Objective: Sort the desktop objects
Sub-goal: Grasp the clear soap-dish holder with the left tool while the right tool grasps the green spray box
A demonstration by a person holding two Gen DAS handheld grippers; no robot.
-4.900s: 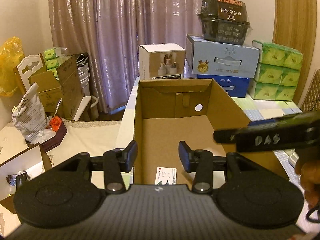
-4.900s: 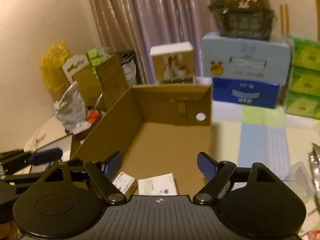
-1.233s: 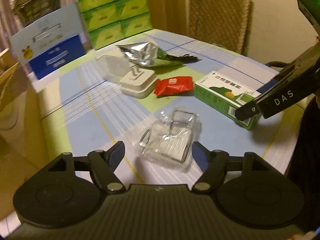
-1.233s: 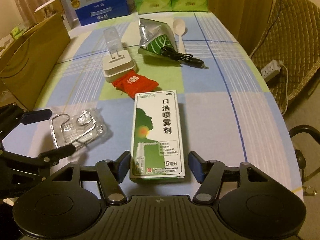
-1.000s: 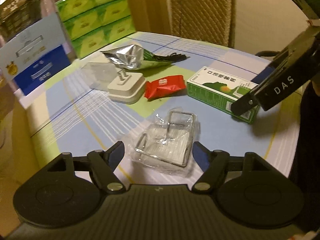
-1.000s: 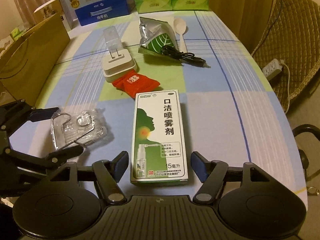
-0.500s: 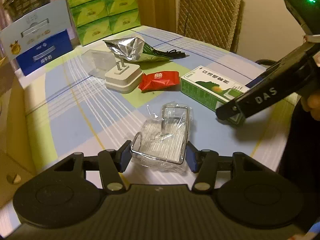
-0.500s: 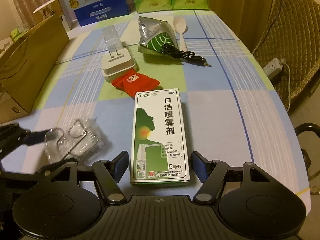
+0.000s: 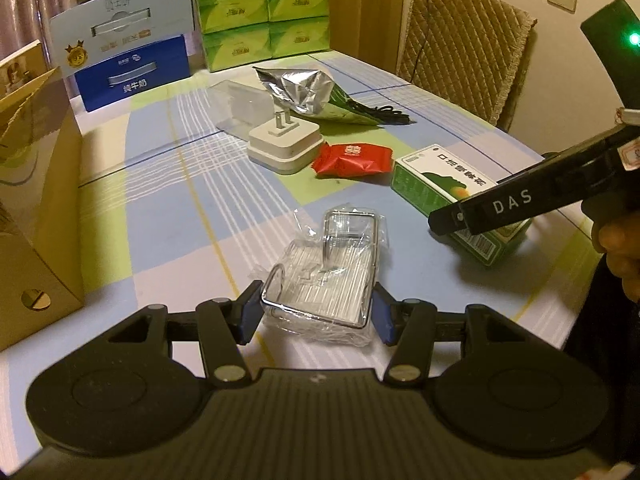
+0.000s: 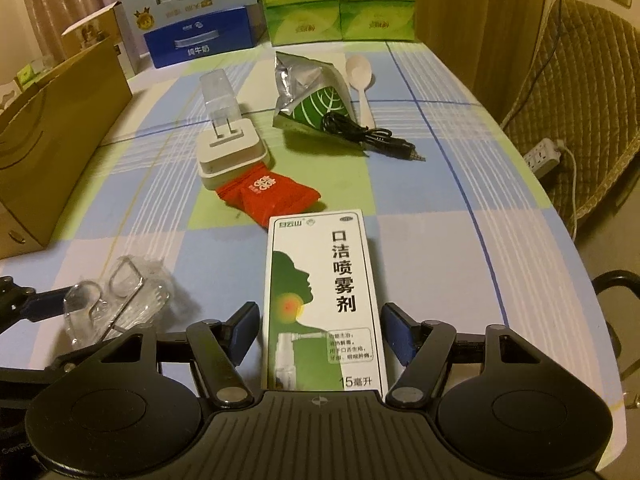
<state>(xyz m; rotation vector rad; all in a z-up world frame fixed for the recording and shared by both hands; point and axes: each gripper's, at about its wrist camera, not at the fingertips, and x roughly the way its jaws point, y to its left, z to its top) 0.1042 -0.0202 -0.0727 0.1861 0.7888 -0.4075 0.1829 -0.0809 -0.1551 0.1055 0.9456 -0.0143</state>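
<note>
Down at the near edge of the worktop, a wire hook in a clear plastic bag lies between the blue pads of the left gripper, which presses narrow against both of its sides; whether the bag is lifted or flat on the cloth is hard to tell. In the right wrist view the same bag is partly cut off by the gripper body, and its contents blur into the plastic.

Just to its right lies a green and white spray box, lengthwise between the pads of the right gripper. That gripper stands wide, with a gap showing on each side of the box, and the box's near end is hidden under the gripper body.

Beyond the box, a red snack packet touches a white plug adapter, its 2 prongs up, with a clear cover behind it. Further back a silver and green foil bag lies with a black cable across its corner and a pale spoon beside it.

At the left, a cardboard box stands on the worktop, its inside hidden. Along the far edge are a blue milk carton and green tissue packs. A padded chair sits at the right.
</note>
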